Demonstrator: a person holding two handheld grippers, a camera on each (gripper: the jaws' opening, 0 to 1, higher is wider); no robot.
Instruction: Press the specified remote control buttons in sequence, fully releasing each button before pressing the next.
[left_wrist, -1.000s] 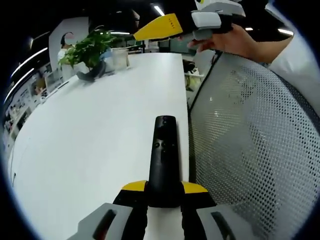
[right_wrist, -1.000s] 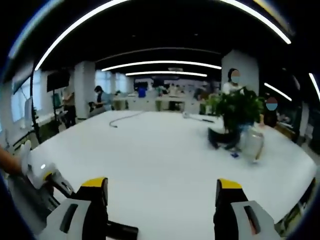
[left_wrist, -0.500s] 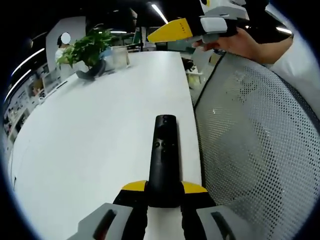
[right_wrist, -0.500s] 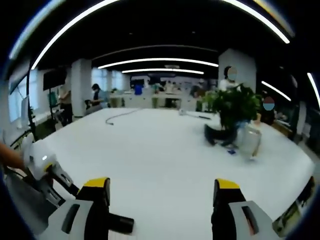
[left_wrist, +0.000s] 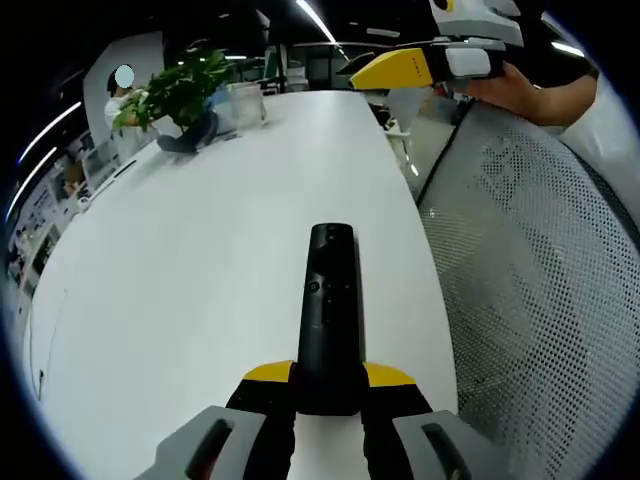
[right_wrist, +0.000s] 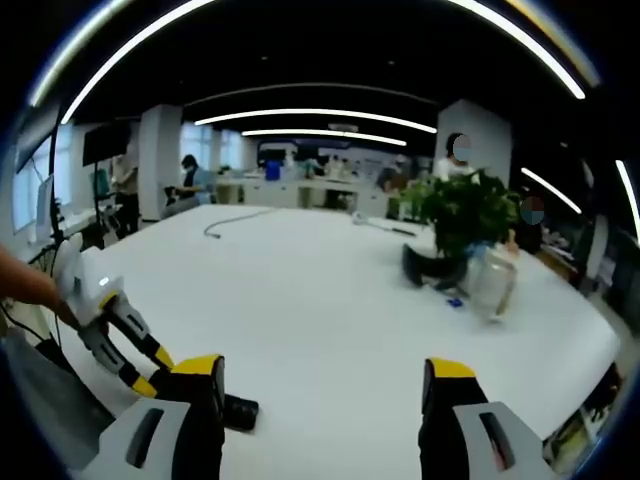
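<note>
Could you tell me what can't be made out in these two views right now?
- Remote, left gripper view: button markings too small to read; its near end is hidden between the left gripper jaws.
- Remote, right gripper view: mostly hidden behind the right gripper's own jaw.
- Right gripper, left gripper view: one yellow jaw shows, so its opening can't be judged there.

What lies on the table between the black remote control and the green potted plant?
Nothing: in the left gripper view, bare white table runs from the black remote control to the green potted plant.

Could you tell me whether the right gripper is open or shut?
Open: the right gripper shows a wide gap of bare white table between its yellow-tipped jaws.
</note>
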